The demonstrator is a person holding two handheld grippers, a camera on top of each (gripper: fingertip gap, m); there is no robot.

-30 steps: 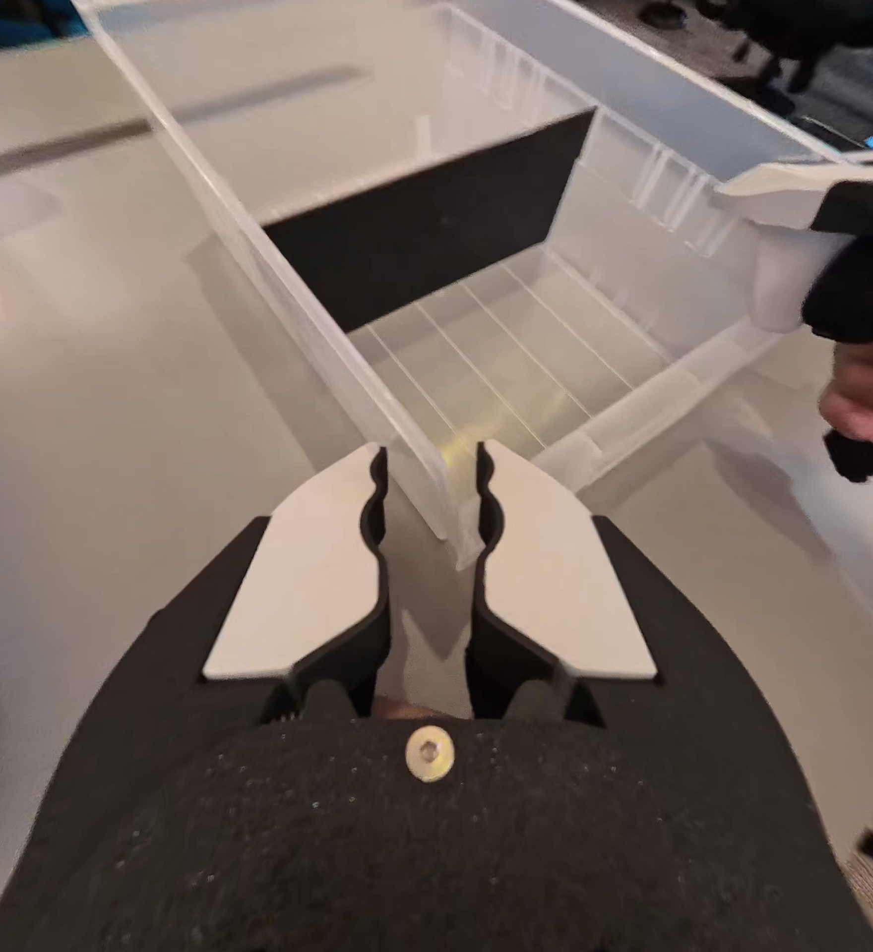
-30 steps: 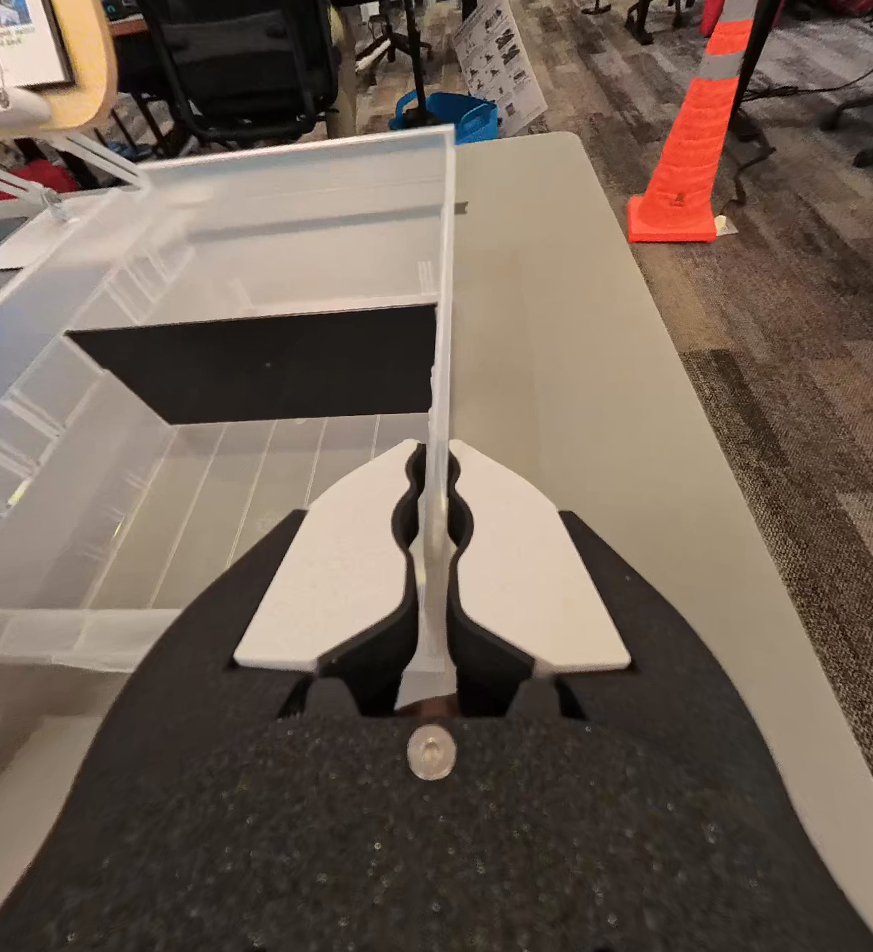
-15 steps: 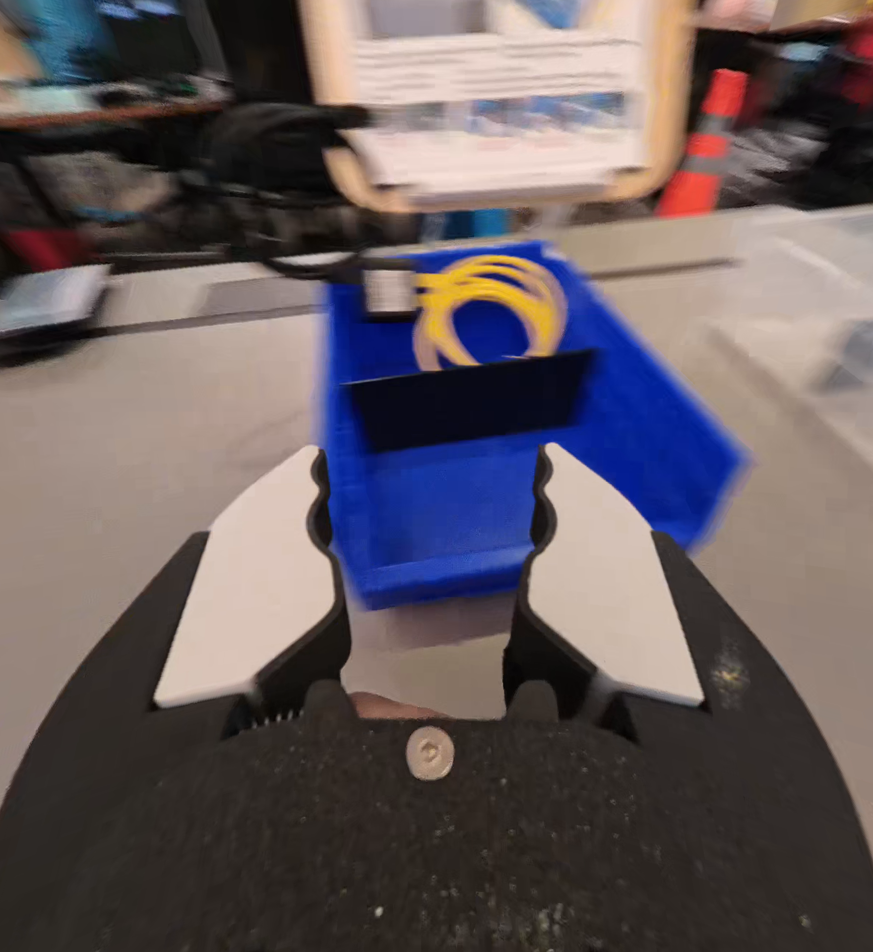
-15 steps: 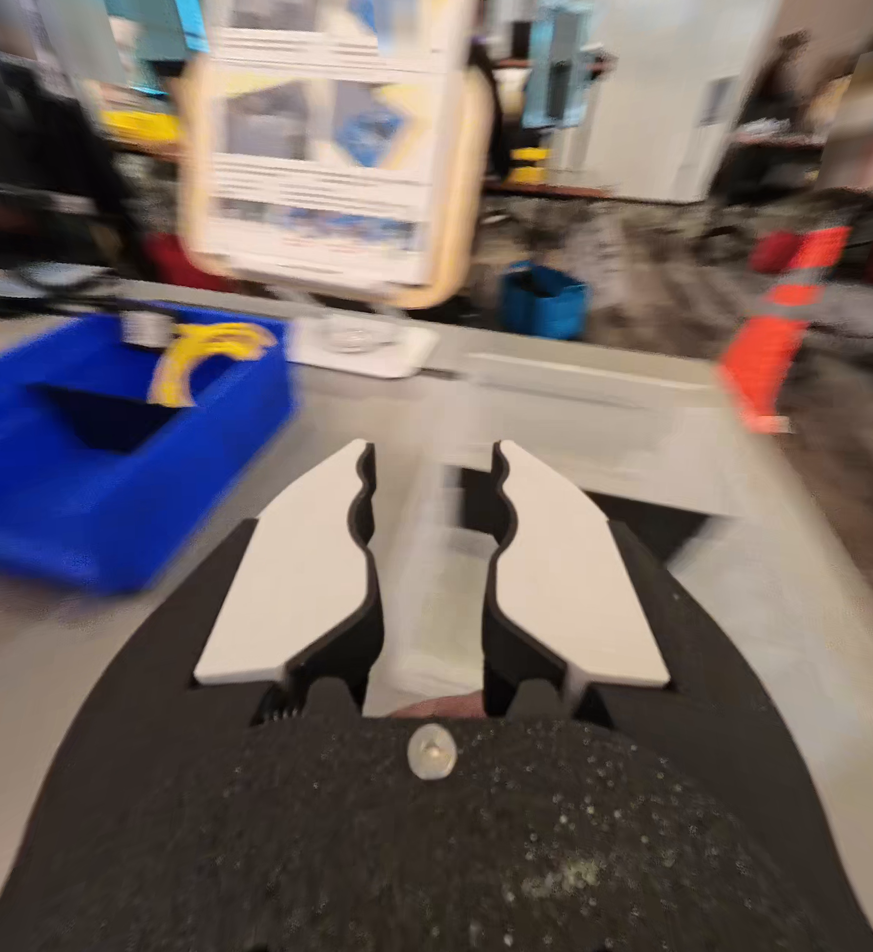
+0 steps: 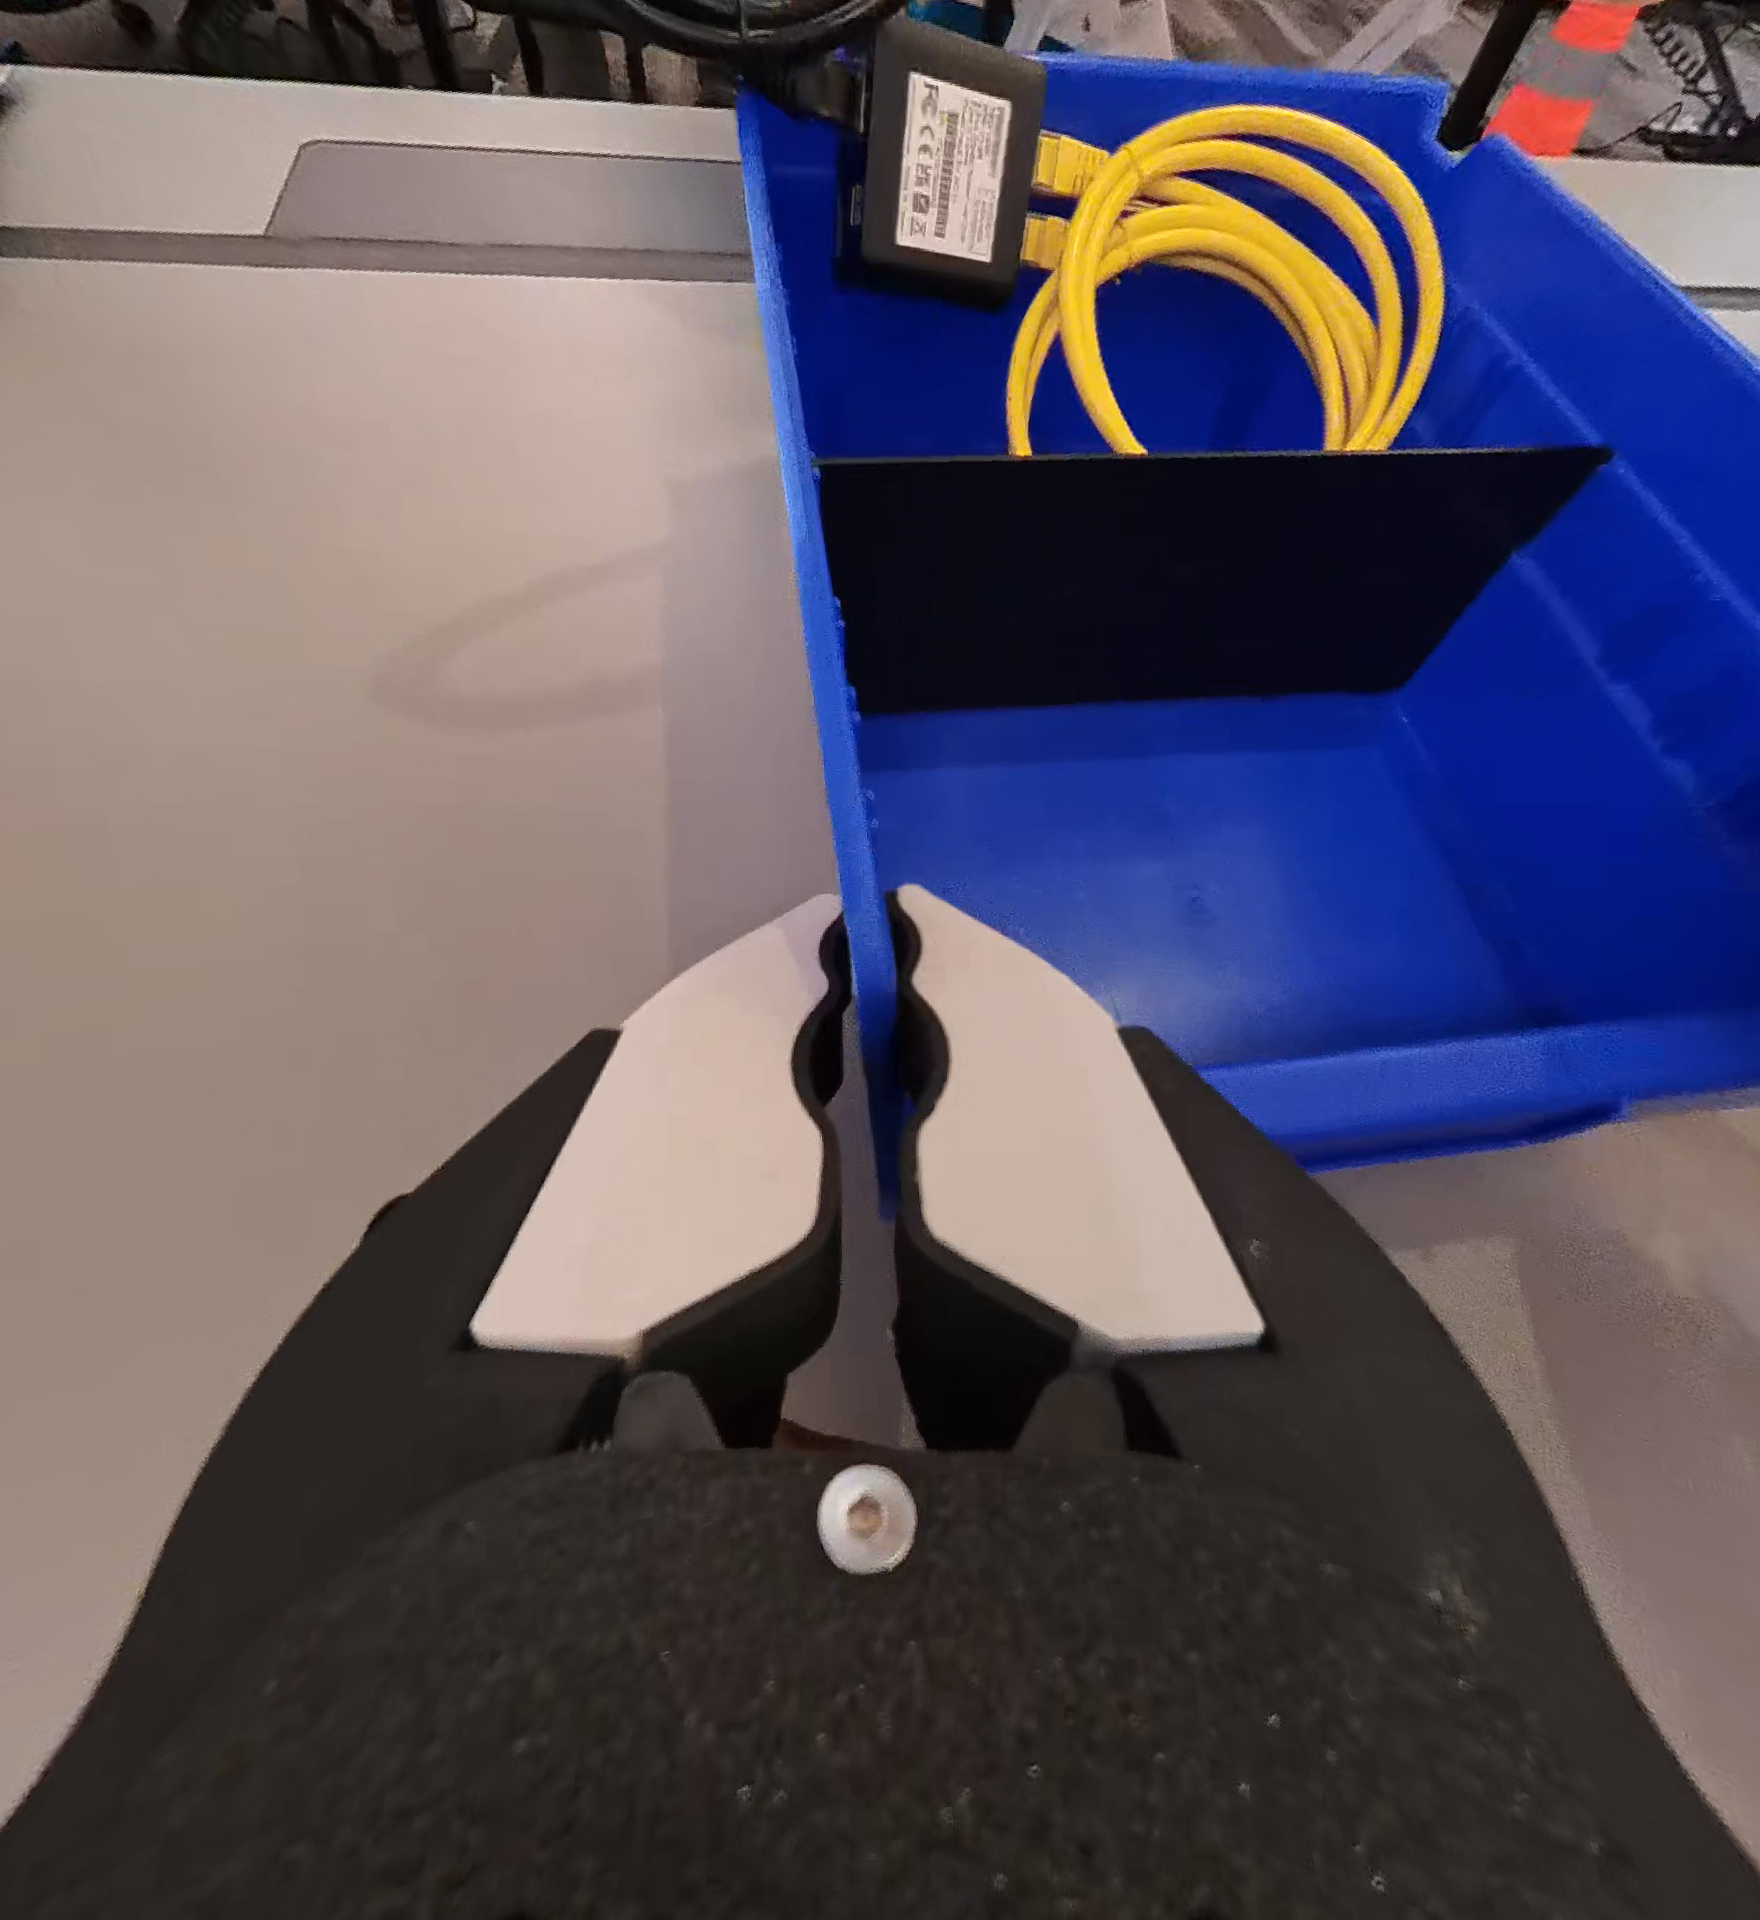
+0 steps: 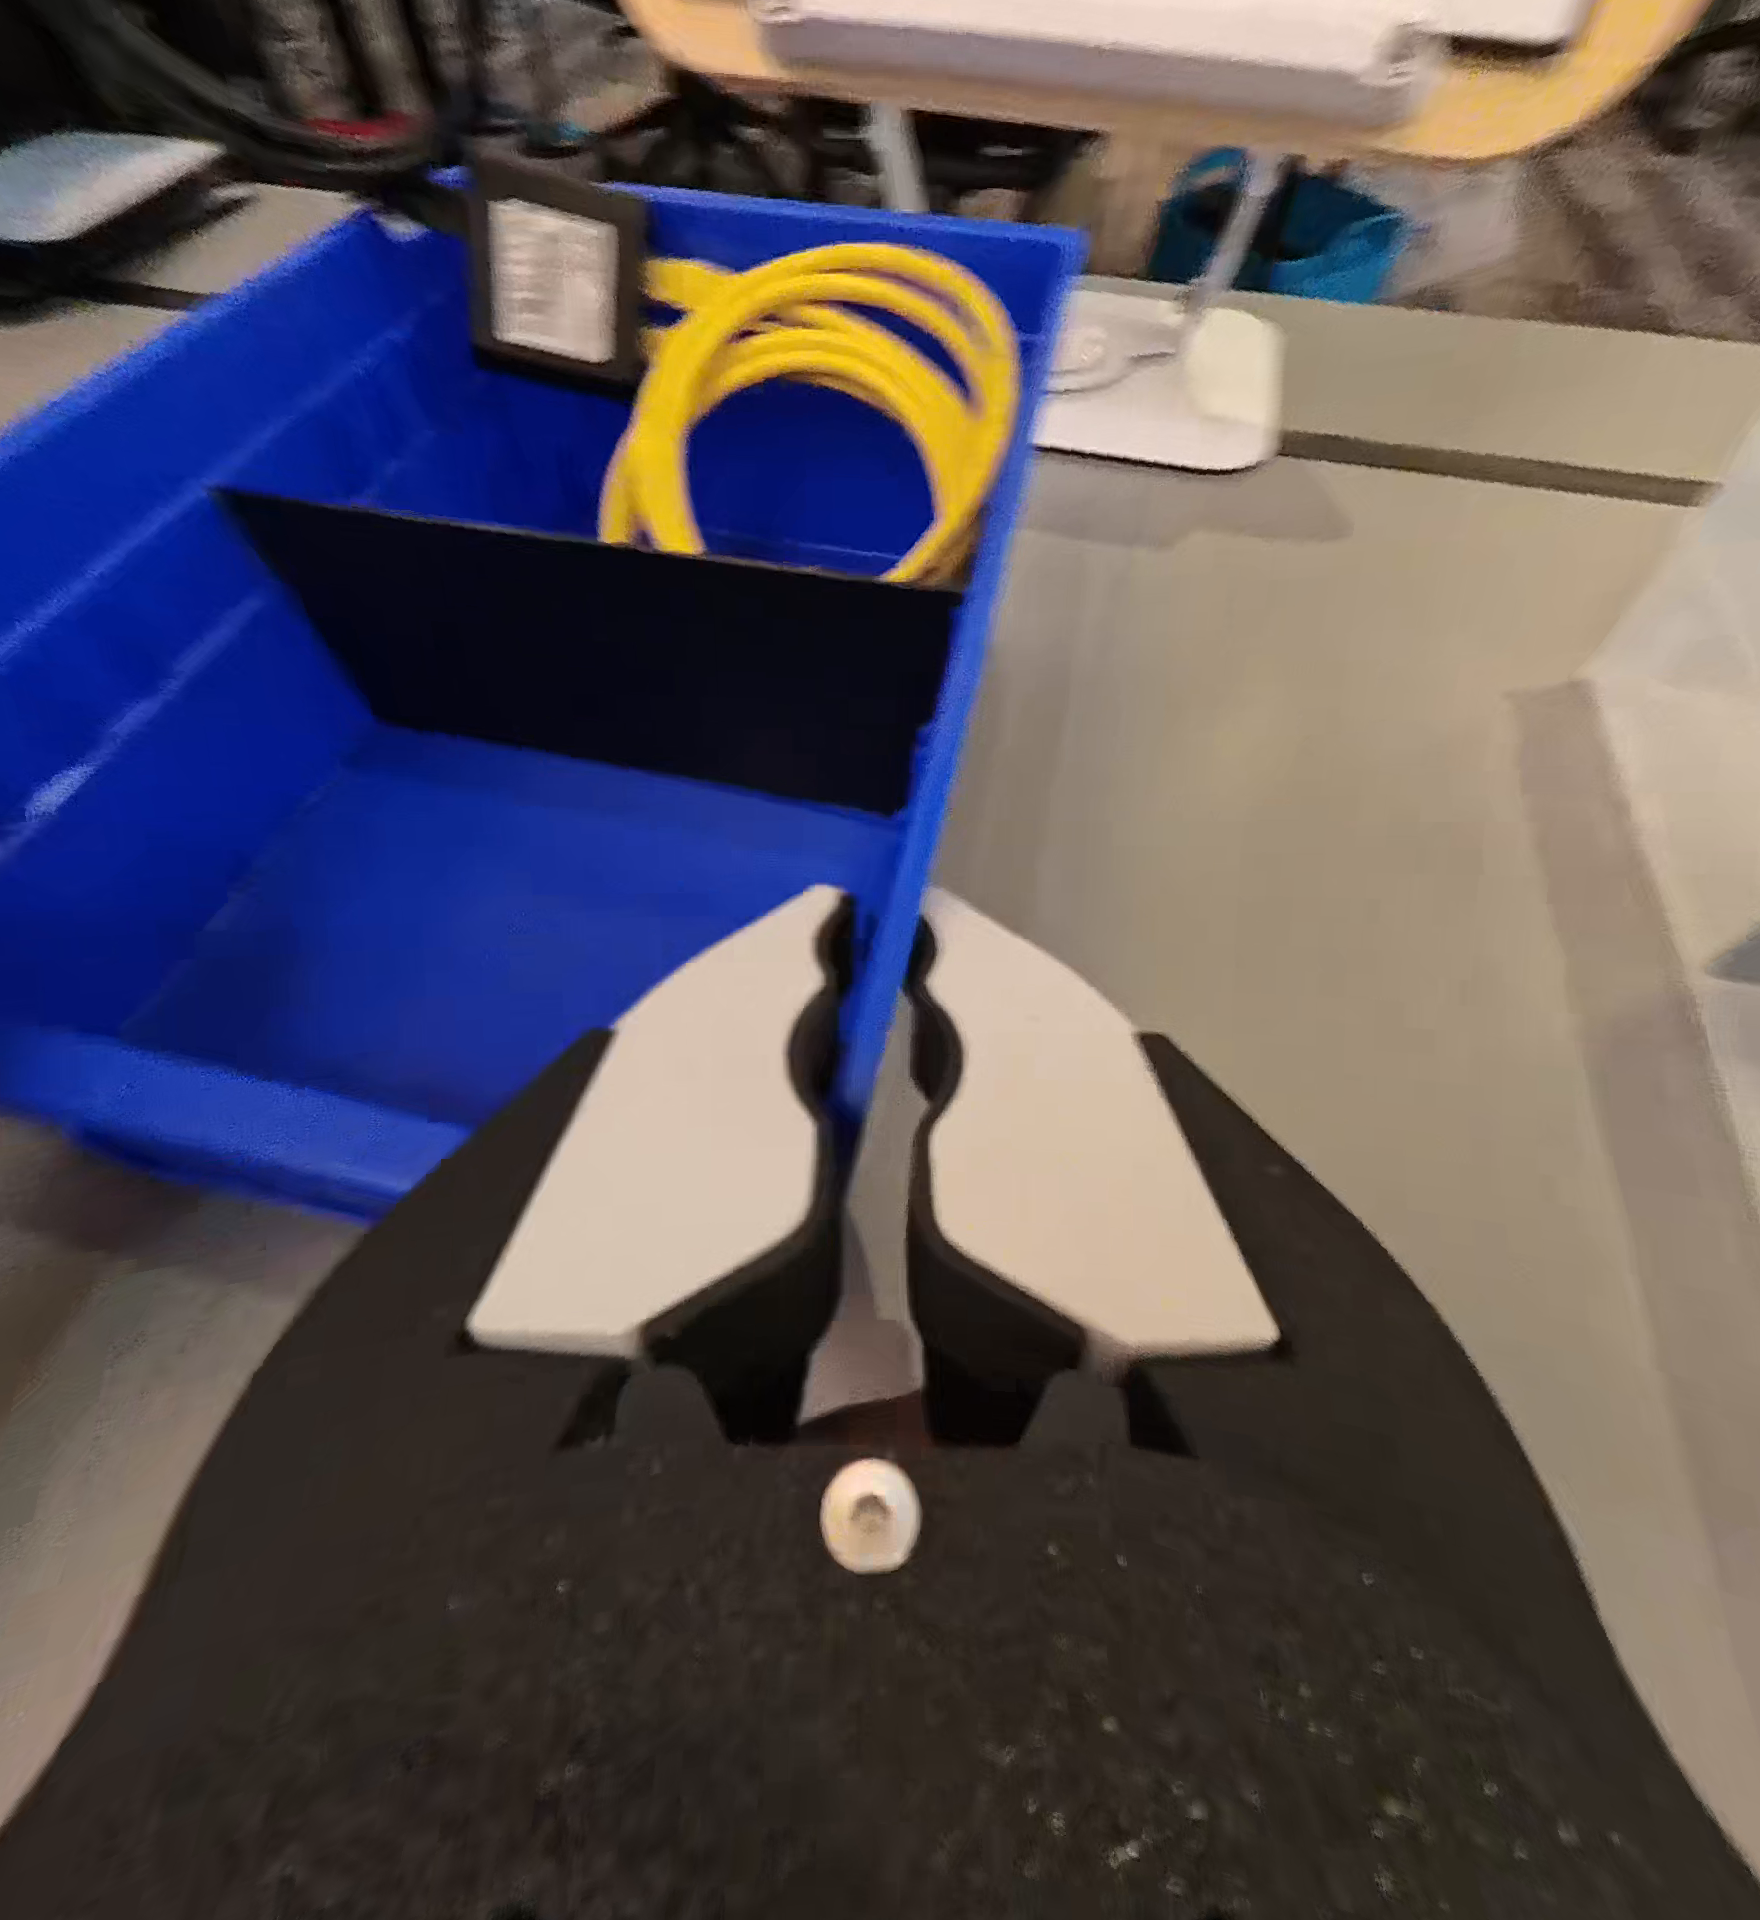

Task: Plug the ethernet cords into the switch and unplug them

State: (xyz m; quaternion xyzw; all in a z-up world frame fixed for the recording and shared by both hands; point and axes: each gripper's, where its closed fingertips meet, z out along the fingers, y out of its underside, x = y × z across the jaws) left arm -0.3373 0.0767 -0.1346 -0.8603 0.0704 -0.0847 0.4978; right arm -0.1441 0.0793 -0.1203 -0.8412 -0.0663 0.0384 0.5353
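A coil of yellow ethernet cords point(image 5: 1229, 301) stands in the far compartment of the blue bin, with two yellow plugs in the black switch point(image 5: 943, 177) that leans at the bin's far left corner

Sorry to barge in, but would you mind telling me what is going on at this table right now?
A person is working two handheld grippers. The left gripper is clamped on the left wall of a blue bin, and the right gripper is clamped on the opposite wall. The bin sits on a grey table. Behind its black divider lie a black switch and coiled yellow ethernet cords, seemingly plugged in. Neither is being handled yet.
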